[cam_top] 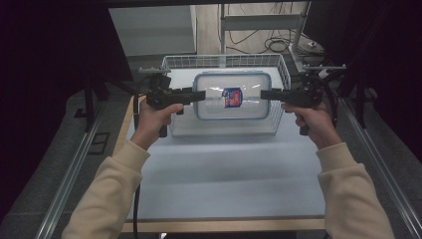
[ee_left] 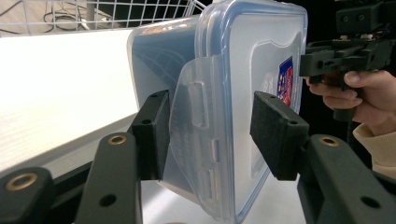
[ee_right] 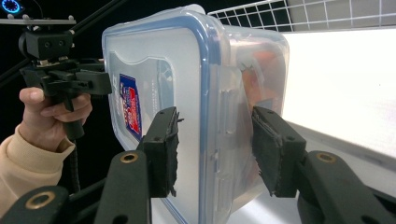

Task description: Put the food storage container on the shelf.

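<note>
Since the lidded plastic container [cam_top: 232, 95] hangs above the wire basket [cam_top: 283, 67], long axis running hand to hand, left gripper [cam_top: 200, 95] and right gripper [cam_top: 266, 94] each pinch one short end, equally near.

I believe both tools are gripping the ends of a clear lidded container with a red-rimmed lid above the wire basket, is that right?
Nearly: the lid's rim is blue, not red, as the high view shows. The left tool and the right tool do grip the two ends of the clear lidded container above the wire basket.
</note>
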The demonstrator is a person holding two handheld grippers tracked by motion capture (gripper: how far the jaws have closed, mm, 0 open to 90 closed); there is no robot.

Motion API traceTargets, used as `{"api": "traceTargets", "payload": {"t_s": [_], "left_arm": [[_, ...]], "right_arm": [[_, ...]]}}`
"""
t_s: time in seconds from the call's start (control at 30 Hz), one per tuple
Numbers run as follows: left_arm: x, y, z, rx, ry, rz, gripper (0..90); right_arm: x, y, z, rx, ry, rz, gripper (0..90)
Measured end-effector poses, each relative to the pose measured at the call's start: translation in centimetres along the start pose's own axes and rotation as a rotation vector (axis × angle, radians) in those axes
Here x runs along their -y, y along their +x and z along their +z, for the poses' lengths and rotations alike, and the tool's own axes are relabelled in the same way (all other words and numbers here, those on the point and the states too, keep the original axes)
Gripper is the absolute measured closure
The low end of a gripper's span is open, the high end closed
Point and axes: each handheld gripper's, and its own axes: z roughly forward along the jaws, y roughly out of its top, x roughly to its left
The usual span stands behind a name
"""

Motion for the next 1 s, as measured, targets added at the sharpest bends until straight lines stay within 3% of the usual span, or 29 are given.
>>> {"api": "traceTargets", "payload": {"t_s": [0.3, 0.43, 0.7, 1.0], "left_arm": [[-1.4, 1.3, 0.1, 0.002, -0.018, -0.004, 48.8], [-2.1, 2.4, 0.6, 0.013, -0.026, -0.028, 48.9], [-3.6, 3.7, 1.4, 0.019, -0.027, -0.036, 48.9], [-4.3, 5.8, 2.2, 0.011, -0.017, -0.083, 48.8]], "right_arm": [[-1.4, -0.7, 1.0, -0.007, -0.007, 0.009, 52.7], [-2.4, -1.1, 1.5, 0.002, -0.003, 0.013, 52.8], [-4.2, -2.3, 2.1, 0.008, 0.005, 0.023, 52.7], [-5.7, -3.7, 3.6, 0.002, 0.03, 0.056, 52.9]]}}
